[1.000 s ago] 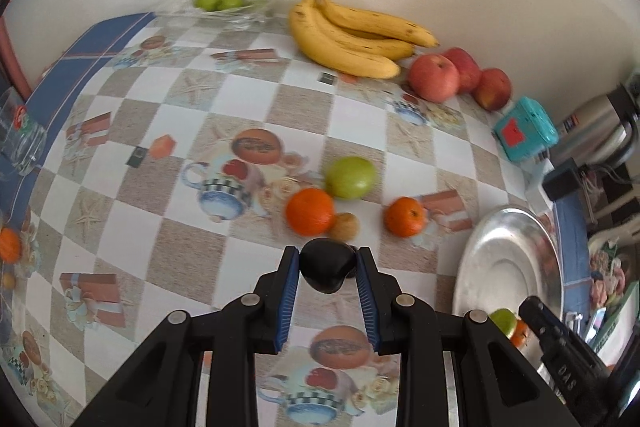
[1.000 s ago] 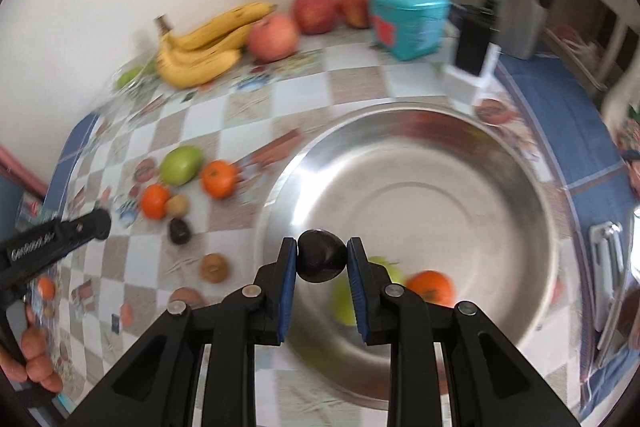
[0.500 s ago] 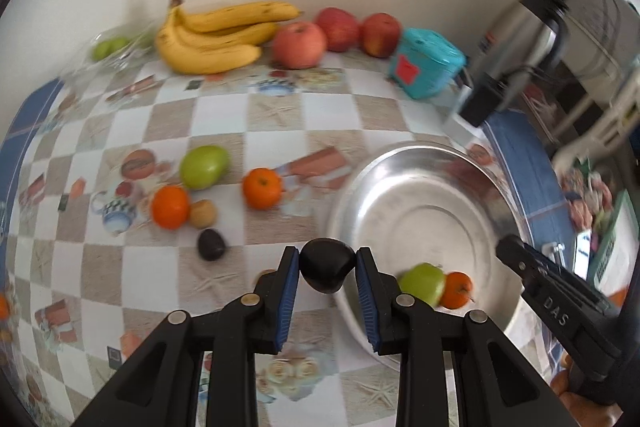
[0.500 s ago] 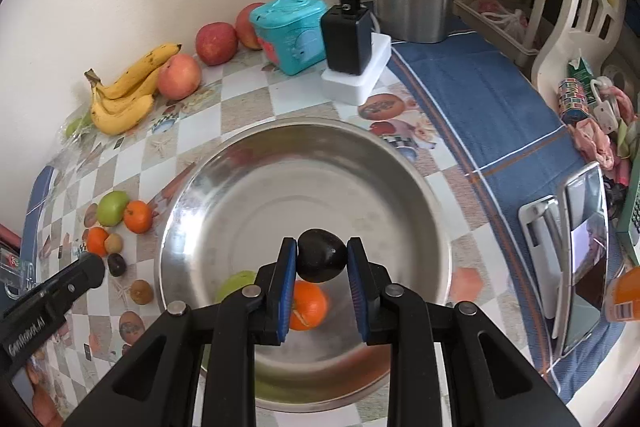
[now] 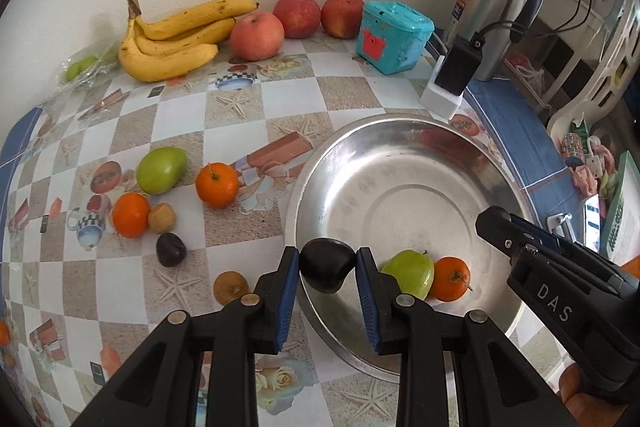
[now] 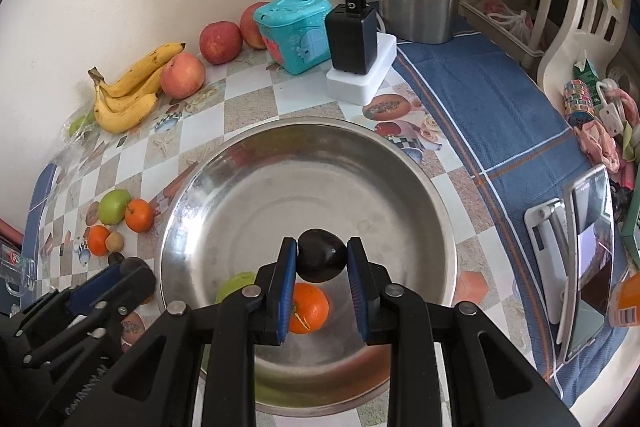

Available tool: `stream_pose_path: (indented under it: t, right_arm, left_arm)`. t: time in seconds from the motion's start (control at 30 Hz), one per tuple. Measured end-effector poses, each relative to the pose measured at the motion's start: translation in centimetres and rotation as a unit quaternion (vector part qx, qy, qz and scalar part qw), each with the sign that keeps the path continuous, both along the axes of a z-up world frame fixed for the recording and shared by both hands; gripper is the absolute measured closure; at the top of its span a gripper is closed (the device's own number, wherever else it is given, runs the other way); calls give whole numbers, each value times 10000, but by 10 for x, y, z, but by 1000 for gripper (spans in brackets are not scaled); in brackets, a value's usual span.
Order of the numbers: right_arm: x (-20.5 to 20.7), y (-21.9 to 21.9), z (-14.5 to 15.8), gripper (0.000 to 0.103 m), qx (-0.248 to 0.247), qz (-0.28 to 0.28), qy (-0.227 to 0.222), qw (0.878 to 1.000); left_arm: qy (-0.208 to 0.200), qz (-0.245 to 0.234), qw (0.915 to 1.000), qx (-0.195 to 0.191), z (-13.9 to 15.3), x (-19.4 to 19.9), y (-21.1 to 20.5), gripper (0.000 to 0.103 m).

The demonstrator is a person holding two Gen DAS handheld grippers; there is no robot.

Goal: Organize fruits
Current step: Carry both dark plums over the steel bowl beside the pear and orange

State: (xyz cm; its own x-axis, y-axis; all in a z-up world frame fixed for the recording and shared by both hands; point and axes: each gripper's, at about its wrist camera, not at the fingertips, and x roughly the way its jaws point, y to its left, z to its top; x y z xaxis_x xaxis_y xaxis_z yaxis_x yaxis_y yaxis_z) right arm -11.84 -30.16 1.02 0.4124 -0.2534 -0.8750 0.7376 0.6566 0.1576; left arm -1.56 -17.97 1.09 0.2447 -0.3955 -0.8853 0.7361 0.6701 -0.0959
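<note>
My left gripper (image 5: 327, 267) is shut on a dark plum (image 5: 326, 265) and holds it over the near left rim of the steel bowl (image 5: 400, 131). My right gripper (image 6: 322, 261) is shut on another dark plum (image 6: 321, 259) above the bowl's (image 6: 304, 125) inside. In the bowl lie a green fruit (image 5: 410, 273) and an orange (image 5: 450, 279). On the checked tablecloth to the left lie a green fruit (image 5: 160, 169), two oranges (image 5: 216, 185), a third dark plum (image 5: 170, 249) and two small brown fruits (image 5: 161, 218).
Bananas (image 5: 176, 39) and three red apples (image 5: 256, 35) line the wall. A teal box (image 5: 394, 35), a black charger on a white base (image 5: 452, 79) and a steel kettle (image 5: 496, 7) stand behind the bowl. A phone on a stand (image 6: 588, 247) is at the right.
Both grippers, each holding its plum, have swung right from the loose fruit on the cloth to over the bowl. The right gripper has moved further over the bowl's inside.
</note>
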Motion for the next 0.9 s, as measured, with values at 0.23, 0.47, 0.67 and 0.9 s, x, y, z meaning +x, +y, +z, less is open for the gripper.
stream_pose_path:
  t: [0.23,0.47,0.67,0.9]
  right_arm:
    - [4,-1,-9,77,19,54,-37,10000]
    - [7,-2,-20,77,22,94,-43,9999]
    - [7,-5,-27,77,62,52,-92,9999]
    - [7,-7,-34,77,138,15,-65,9999]
  left_arm:
    - [-177,-127,9996,-172,-5,-5,-7,72]
    - [-296,-203,9990,-261,-12,-9,-11,72]
    - [-323,-194,9990,-259,-16,-8,-13,72]
    - [-338,-177,9990,-225,-19,-8,-14,72]
